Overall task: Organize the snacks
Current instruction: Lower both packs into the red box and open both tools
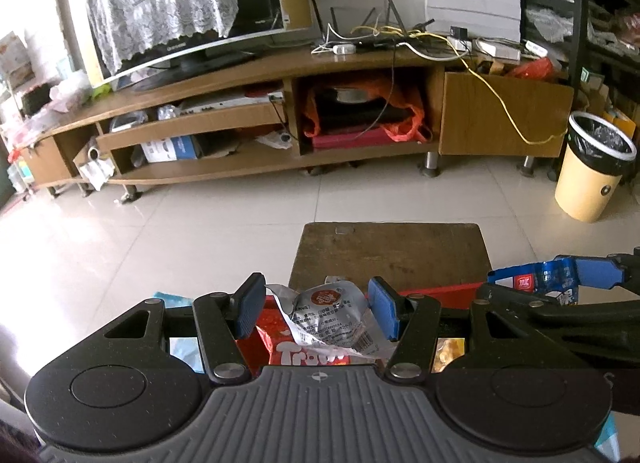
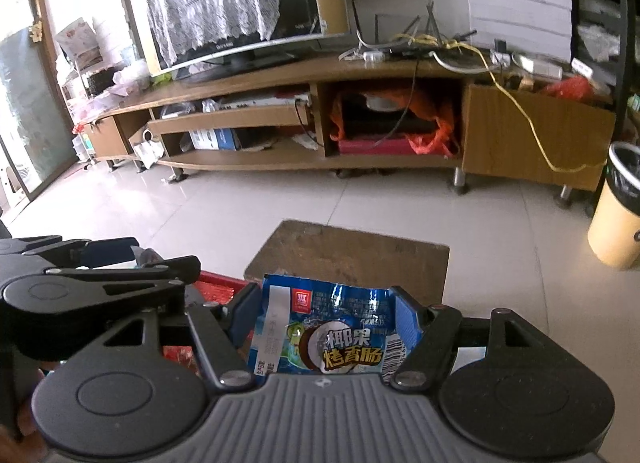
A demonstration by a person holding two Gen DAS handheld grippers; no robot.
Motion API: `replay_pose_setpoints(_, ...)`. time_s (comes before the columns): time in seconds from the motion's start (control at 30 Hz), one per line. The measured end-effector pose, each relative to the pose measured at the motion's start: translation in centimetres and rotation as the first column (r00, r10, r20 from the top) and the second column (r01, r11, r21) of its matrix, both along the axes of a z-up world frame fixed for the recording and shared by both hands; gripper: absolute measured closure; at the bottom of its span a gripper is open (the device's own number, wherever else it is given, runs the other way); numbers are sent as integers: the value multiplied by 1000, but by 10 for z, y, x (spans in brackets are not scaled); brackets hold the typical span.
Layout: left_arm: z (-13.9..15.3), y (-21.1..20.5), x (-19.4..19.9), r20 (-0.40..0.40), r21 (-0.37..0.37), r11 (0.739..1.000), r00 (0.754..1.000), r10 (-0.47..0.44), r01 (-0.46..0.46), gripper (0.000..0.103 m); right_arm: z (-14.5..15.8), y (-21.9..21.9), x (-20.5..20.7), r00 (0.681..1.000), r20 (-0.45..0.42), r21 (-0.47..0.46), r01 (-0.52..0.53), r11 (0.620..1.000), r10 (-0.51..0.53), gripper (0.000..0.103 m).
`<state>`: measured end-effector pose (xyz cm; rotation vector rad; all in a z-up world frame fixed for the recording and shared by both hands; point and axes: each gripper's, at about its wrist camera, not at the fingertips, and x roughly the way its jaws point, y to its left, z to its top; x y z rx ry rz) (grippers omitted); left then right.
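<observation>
A silver packet in the left tool and a blue packet in the right tool are being held pinched near the red tray, best lowered level.

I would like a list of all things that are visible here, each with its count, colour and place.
silver packet: 1, silver-grey, held in the left tool
blue packet: 1, blue, held in the right tool
red tray: 1, red, below both tools
red snack bag: 1, red with white letters, under the silver packet
wooden stool: 1, dark brown, on the floor ahead
TV stand: 1, light brown, along the far wall
television: 1, black, on the stand under a lace cloth
waste bin: 1, cream, far right
left tool: 1, black with blue pads
right tool: 1, black with blue pads
</observation>
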<state>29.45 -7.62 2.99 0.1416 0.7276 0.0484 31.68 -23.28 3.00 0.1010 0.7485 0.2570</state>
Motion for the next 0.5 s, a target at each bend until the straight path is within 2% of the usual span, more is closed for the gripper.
replay_pose_setpoints(0.13,-7,-3,4,-21,3,1000,1000,-14,14,39,-11,-5,5,1000,-29,8,11,1000,-11,38)
replay_pose_setpoints(0.2,-14,-1,8,-60,-27,999,998,-28,27,57,-17,-5,8,999,-49,2,13,1000,-12,38)
replay_pose_setpoints(0.23,-19,-1,10,-95,-57,998,995,-39,33,72,-20,-4,8,998,-55,1,7,1000,-7,38)
replay_pose_setpoints(0.3,-27,0,11,-120,-62,998,992,-29,22,72,-26,-1,9,998,-70,-12,2,1000,-2,38)
replay_pose_setpoints(0.37,-36,3,10,-140,-55,998,989,-39,31,61,-34,1,8,996,-85,-21,-6,1000,4,38)
replay_pose_setpoints(0.5,-50,15,12,-188,-99,995,982,-32,14,58,-46,1,9,994,-110,-23,-20,1000,17,38)
